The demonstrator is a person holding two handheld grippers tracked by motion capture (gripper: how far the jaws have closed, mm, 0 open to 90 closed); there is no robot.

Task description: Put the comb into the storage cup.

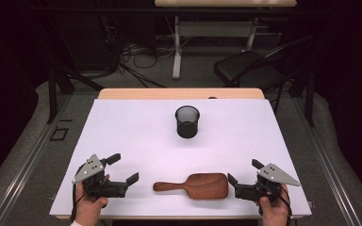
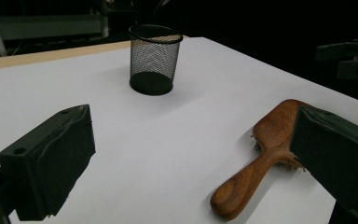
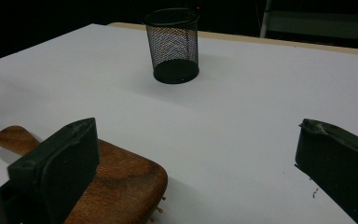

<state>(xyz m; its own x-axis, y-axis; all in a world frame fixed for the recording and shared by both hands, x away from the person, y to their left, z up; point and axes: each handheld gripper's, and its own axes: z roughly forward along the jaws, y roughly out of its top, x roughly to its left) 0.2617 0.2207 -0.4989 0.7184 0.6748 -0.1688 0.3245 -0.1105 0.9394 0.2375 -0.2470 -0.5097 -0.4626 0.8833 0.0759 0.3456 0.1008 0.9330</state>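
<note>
A wooden paddle hairbrush (image 1: 195, 185) lies bristles down near the front edge of the white table (image 1: 136, 136), handle pointing left. A black mesh cup (image 1: 187, 121) stands upright farther back at the middle. My left gripper (image 1: 123, 168) rests at the front left, open and holding nothing, just left of the brush handle. My right gripper (image 1: 244, 172) sits at the front right, open, beside the brush head. In the left gripper view the brush (image 2: 261, 154) lies by the right jaw and the cup (image 2: 153, 58) stands ahead. The right gripper view has the brush head (image 3: 121, 186) behind its left jaw and the cup (image 3: 173, 44) ahead.
A wooden strip (image 1: 179, 93) borders the table's far edge. Beyond it on the floor stand a black folding chair (image 1: 250, 68), a desk leg (image 1: 176, 47) and loose cables (image 1: 136, 52). White surface lies open between the cup and the brush.
</note>
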